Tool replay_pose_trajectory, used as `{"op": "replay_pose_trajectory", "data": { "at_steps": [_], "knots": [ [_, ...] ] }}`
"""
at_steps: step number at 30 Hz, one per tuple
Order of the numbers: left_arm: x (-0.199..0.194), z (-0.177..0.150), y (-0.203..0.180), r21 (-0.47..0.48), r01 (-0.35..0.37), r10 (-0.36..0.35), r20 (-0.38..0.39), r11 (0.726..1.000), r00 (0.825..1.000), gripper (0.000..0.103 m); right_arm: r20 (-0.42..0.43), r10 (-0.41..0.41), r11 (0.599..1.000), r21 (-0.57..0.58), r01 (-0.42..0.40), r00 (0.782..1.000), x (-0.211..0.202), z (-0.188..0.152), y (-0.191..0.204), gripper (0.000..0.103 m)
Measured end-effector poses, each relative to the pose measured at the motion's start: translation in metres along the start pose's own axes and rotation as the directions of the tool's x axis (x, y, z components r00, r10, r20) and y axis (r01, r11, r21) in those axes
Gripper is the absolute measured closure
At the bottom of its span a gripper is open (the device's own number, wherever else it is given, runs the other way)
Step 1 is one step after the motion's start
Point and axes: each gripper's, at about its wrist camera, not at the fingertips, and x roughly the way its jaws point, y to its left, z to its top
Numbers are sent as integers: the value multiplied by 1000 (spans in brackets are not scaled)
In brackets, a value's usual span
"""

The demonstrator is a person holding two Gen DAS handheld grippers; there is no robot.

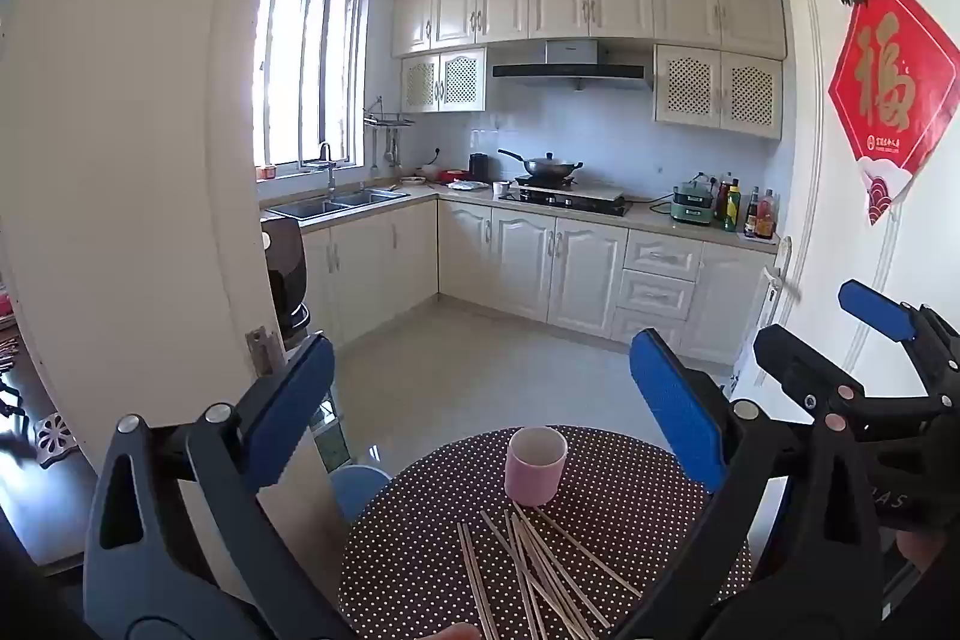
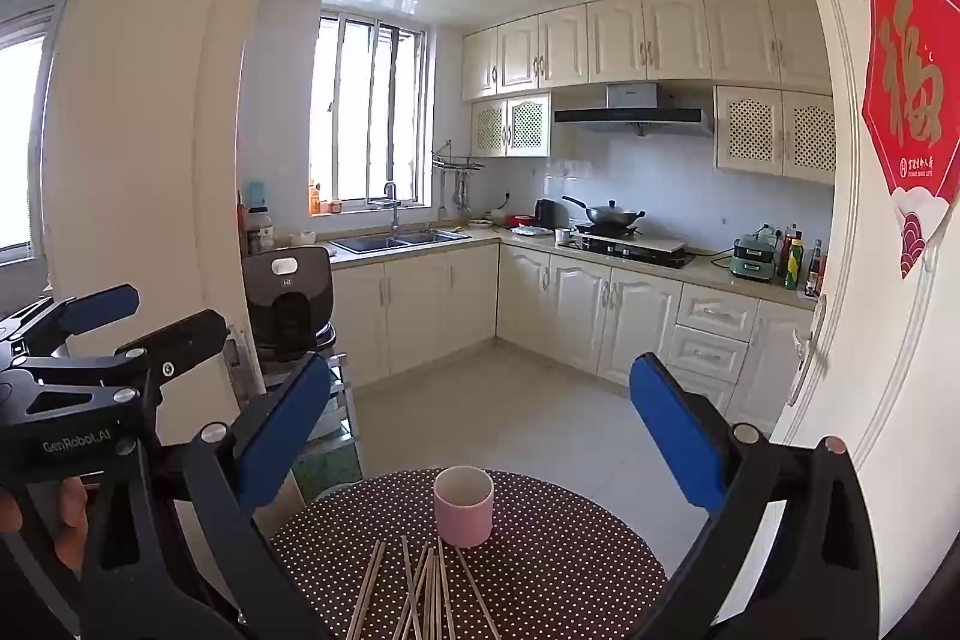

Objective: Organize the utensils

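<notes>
Both grippers hang wide open with nothing in them, left gripper [image 1: 480,394] and right gripper [image 2: 480,415] side by side above a round polka-dot desk [image 1: 630,484]. Pink cup [image 1: 535,466] stands upright near the desk's 12 o'clock edge. Chopsticks [image 1: 540,574] lie loose in a messy fan just at the cup's 6 o'clock.
</notes>
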Motion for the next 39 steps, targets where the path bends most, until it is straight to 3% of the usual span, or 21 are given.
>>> {"op": "replay_pose_trajectory", "data": {
  "at_steps": [39],
  "knots": [
    [-2, 2, -3, 9, -6, 6, 2, 1000, 1000, 6, -8, -5, 1000, 6, 5, 1000, 2, 3, 3, 7]
  ]
}}
